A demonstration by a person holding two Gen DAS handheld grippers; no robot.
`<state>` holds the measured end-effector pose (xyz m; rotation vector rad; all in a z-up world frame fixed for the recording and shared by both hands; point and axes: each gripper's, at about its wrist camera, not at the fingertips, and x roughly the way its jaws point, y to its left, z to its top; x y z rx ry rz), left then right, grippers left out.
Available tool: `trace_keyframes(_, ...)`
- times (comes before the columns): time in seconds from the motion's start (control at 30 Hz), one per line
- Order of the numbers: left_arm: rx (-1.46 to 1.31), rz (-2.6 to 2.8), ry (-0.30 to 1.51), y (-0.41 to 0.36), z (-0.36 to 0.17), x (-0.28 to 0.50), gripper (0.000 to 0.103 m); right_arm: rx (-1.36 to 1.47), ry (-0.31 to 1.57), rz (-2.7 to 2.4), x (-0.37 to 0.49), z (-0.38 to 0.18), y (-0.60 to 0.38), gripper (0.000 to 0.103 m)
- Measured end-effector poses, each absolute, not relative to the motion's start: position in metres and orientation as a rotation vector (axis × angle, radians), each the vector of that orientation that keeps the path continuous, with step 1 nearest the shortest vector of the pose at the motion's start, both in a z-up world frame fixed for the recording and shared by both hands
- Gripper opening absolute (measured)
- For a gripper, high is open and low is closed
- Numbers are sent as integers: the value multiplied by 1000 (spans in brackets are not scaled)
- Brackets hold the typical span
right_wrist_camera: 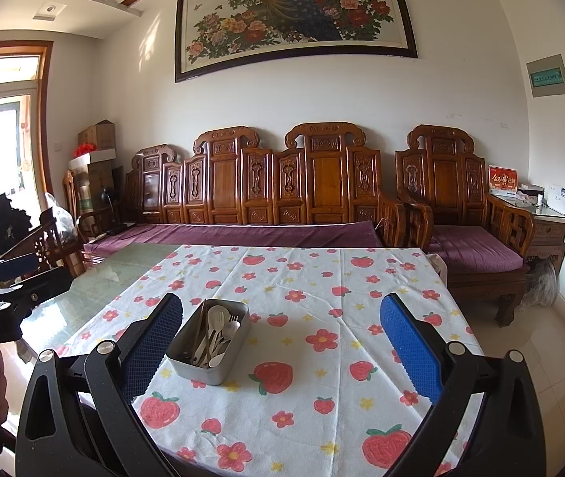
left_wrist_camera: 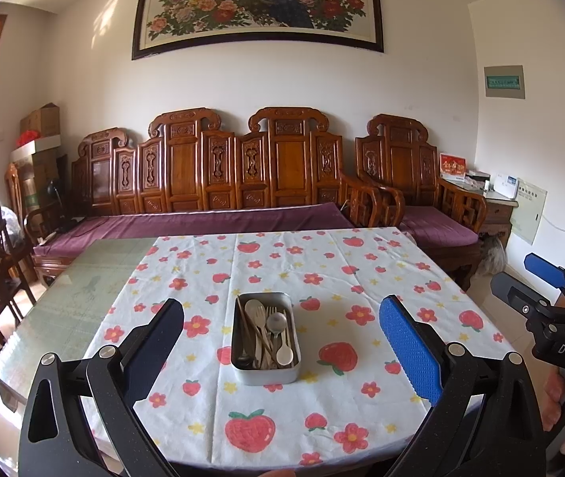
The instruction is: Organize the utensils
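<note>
Both grippers hover above the near tabletop edge (left_wrist_camera: 242,465), the left gripper (left_wrist_camera: 282,342) and right gripper (right_wrist_camera: 281,348) each with jaws wide and empty. Between them a metal tin (left_wrist_camera: 266,369) holding utensils (left_wrist_camera: 268,330) sits mid-cloth, with bare strawberry-print tablecloth (right_wrist_camera: 322,357) on every side.

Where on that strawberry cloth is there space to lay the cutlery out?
Plenty: the tablecloth is bare all around the metal tin, widest to its right and behind toward the sofa. Only the tin itself is crowded, packed with utensils.

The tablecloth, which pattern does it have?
White tablecloth with red strawberries and flowers; clearest in left wrist view.
</note>
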<state>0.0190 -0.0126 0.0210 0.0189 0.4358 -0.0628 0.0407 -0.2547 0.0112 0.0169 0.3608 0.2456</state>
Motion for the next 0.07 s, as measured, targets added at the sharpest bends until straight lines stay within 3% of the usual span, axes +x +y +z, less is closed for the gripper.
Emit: trace_keyframes(0.07,17,-65,435,-13,22,19,95,14,360,246,41,11,-254,100)
